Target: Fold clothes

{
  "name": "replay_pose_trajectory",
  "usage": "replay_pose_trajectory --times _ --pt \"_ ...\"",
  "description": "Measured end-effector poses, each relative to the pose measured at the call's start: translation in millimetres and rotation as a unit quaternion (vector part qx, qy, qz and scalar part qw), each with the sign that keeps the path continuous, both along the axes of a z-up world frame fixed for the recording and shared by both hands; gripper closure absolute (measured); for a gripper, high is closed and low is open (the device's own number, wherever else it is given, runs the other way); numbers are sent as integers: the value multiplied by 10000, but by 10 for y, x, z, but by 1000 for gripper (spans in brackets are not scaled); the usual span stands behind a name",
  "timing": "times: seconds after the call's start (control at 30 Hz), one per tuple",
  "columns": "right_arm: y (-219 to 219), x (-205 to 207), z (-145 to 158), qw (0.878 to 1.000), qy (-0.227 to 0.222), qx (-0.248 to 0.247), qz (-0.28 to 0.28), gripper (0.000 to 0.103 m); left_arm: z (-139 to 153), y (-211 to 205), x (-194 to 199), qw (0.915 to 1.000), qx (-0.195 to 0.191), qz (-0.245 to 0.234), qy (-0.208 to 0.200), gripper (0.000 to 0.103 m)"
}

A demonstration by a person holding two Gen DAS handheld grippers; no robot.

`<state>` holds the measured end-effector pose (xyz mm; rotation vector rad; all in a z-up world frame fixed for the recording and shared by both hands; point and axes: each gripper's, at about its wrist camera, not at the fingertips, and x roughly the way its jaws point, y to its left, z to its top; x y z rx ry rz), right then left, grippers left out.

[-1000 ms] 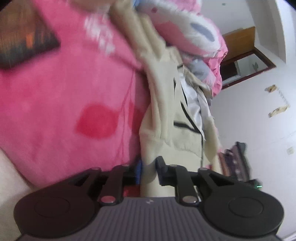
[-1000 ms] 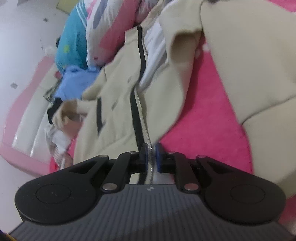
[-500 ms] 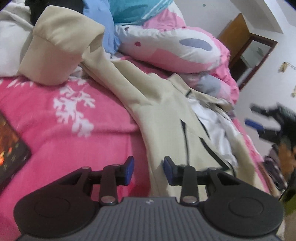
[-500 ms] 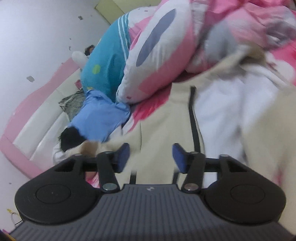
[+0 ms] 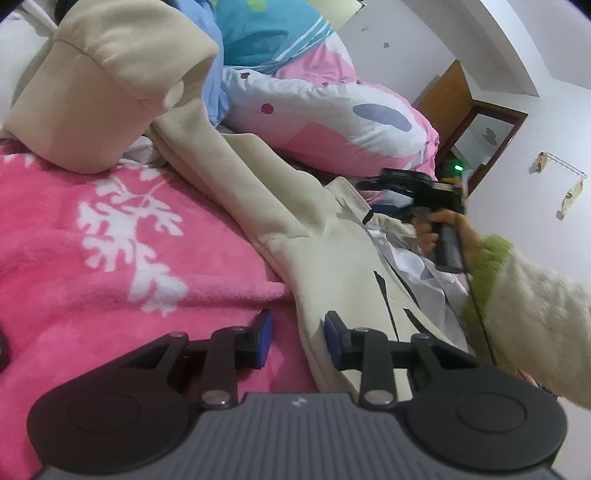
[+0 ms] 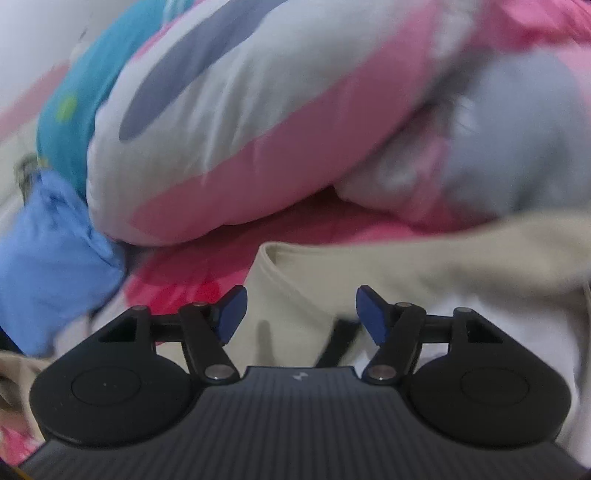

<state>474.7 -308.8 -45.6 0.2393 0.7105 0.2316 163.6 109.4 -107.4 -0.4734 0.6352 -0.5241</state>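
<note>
A beige zip jacket (image 5: 325, 236) with black trim and a white lining lies spread on a pink blanket (image 5: 92, 258). One sleeve runs up left to a puffed cuff (image 5: 110, 85). My left gripper (image 5: 298, 338) is open and empty, its jaws straddling the jacket's lower edge. My right gripper (image 6: 300, 314) is open and empty, just above the jacket's collar area (image 6: 406, 266). In the left wrist view the right gripper (image 5: 413, 184) is held by a hand over the jacket's far side.
A pink, white and grey pillow (image 5: 332, 122) and a teal pillow (image 5: 266, 33) lie behind the jacket. A blue garment (image 6: 48, 258) lies left of the pillow. A wooden door frame (image 5: 480, 122) and white wall are at the far right.
Both grippers let go of the jacket and opened, the right wider since. The jacket now lies on the blanket. The right gripper moved up to the collar near the pillow.
</note>
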Motion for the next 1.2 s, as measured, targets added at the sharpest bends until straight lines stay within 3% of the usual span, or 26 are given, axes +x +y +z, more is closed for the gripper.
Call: replay_pose_trajectory --times 0.1,0.17,0.23,0.3,0.47,0.63,0.73,0.8,0.87,1.0,1.17,1.2 --pt "161 174 -129 9975 221 -553 372 38 -10 -2 -4 10000 -9 15 -19 71" --pt "245 182 -179 9943 240 -879 557 48 -15 -2 -5 10000 -6 42 -25 71" --pt "302 179 -181 9917 241 -1038 718 92 -13 -8 -14 9999 28 84 -49 73" --pt "373 156 -141 9896 168 -1200 781 100 -15 -16 -21 9998 80 176 -65 79" --pt "589 194 -29 9817 -427 -1768 560 100 -13 -40 30 9990 146 430 -19 85" --pt "601 406 -280 9827 -339 -1802 272 99 -21 -65 31 9986 293 430 -59 85" --pt "593 417 -379 9820 -432 -1835 137 92 -27 -60 28 9986 298 426 -71 85" --pt "498 389 -281 9855 -386 -1651 -84 75 -29 -56 29 9987 275 422 -65 85" --pt "357 305 -122 9881 -389 -1443 -358 71 -30 -52 29 9988 250 418 -56 85" --pt "-3 -122 341 9920 -488 -761 -876 71 -33 -45 29 9989 198 413 -32 85" --pt "-384 -1225 872 9926 -540 148 -1078 68 -37 -27 28 9991 117 418 0 85" --pt "-436 -1496 944 9924 -535 221 -1088 63 -38 -24 26 9991 102 422 5 85"
